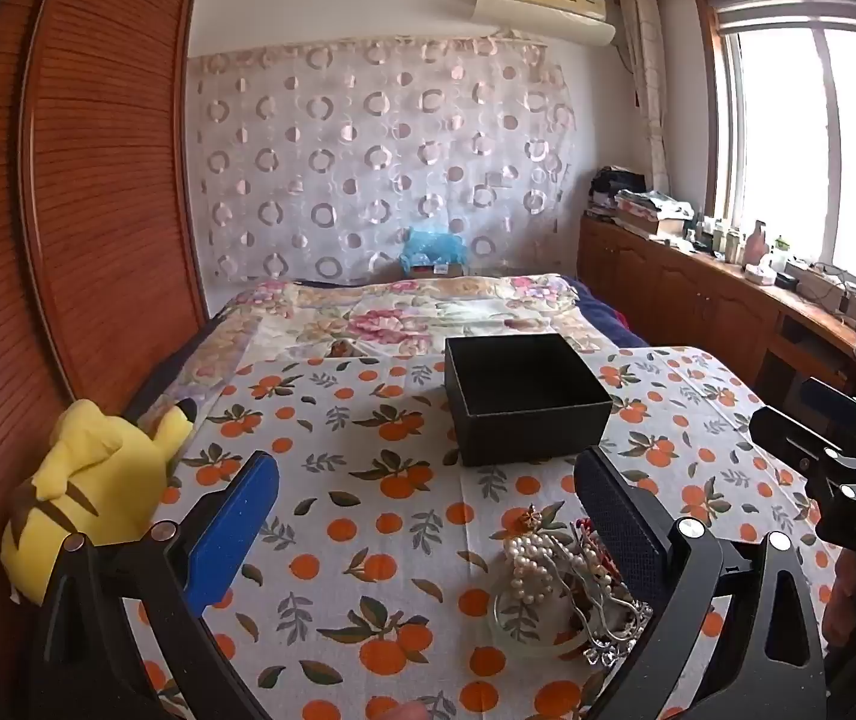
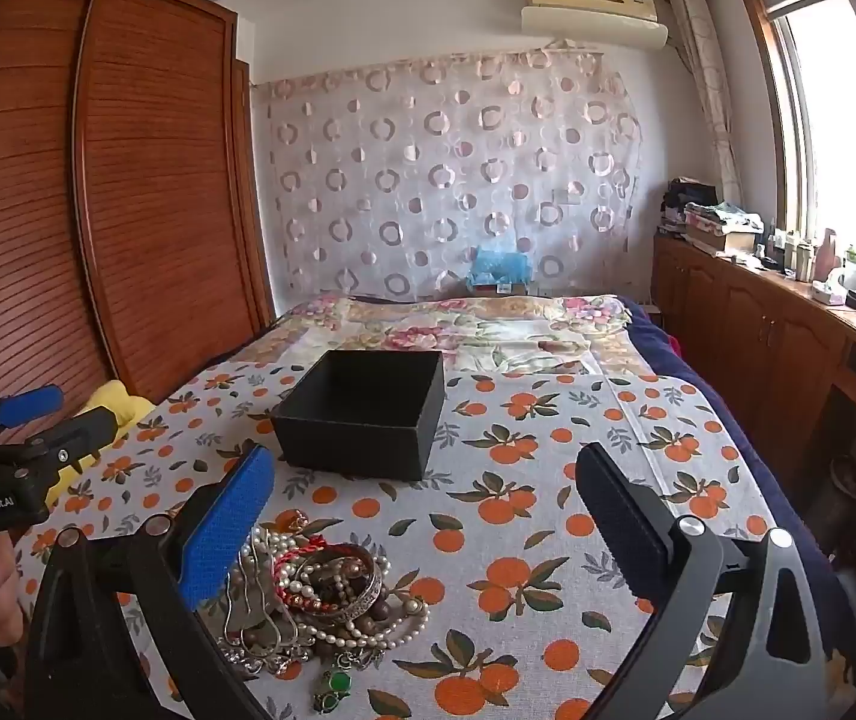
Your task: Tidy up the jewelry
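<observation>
Both the left gripper and right gripper hang released, empty; jewelry pile lies at six o'clock from the black box; lift one untangled piece at a time

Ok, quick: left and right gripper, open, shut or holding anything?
Left gripper: open, holding nothing.
Right gripper: open, holding nothing; jewelry pile untouched.
</observation>
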A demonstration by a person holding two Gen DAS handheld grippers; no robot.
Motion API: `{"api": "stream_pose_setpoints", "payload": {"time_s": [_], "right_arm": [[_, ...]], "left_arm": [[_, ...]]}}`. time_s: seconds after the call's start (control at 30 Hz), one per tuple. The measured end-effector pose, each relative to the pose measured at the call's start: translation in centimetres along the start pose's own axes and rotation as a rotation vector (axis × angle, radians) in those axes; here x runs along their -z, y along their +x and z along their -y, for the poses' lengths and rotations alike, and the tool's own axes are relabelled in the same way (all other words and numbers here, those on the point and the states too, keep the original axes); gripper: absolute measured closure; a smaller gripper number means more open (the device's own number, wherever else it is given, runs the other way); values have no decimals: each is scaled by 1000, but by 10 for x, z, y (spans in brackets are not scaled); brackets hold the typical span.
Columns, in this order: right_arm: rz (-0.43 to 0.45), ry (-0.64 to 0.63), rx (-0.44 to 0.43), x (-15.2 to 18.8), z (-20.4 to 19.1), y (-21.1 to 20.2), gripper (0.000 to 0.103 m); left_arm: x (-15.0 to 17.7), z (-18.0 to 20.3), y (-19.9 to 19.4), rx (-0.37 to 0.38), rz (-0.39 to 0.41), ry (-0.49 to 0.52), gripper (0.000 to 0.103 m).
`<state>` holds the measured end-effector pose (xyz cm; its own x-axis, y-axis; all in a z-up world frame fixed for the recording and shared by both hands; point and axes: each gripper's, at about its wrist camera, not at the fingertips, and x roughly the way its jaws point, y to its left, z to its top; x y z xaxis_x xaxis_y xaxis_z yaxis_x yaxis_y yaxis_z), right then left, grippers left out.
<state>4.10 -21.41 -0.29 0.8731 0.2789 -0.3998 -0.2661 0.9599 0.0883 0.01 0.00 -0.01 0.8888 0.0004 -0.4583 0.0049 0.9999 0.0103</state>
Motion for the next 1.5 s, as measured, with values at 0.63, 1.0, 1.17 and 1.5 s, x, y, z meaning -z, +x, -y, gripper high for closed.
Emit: {"api": "stream_pose_setpoints", "payload": {"time_s": [0.63,1.0,1.17,1.5], "right_arm": [[0,1,1,0,0,1,2],[-4,4,0,1,1,2,2],[-6,5,0,1,1,2,2],[-7,6,0,1,1,3,2]], "left_arm": [[0,0,0,-1,0,0,8],[0,0,0,0,-1,0,8],[0,0,0,1,-2,0,8],[0,0,0,1,-2,1,8]]}}
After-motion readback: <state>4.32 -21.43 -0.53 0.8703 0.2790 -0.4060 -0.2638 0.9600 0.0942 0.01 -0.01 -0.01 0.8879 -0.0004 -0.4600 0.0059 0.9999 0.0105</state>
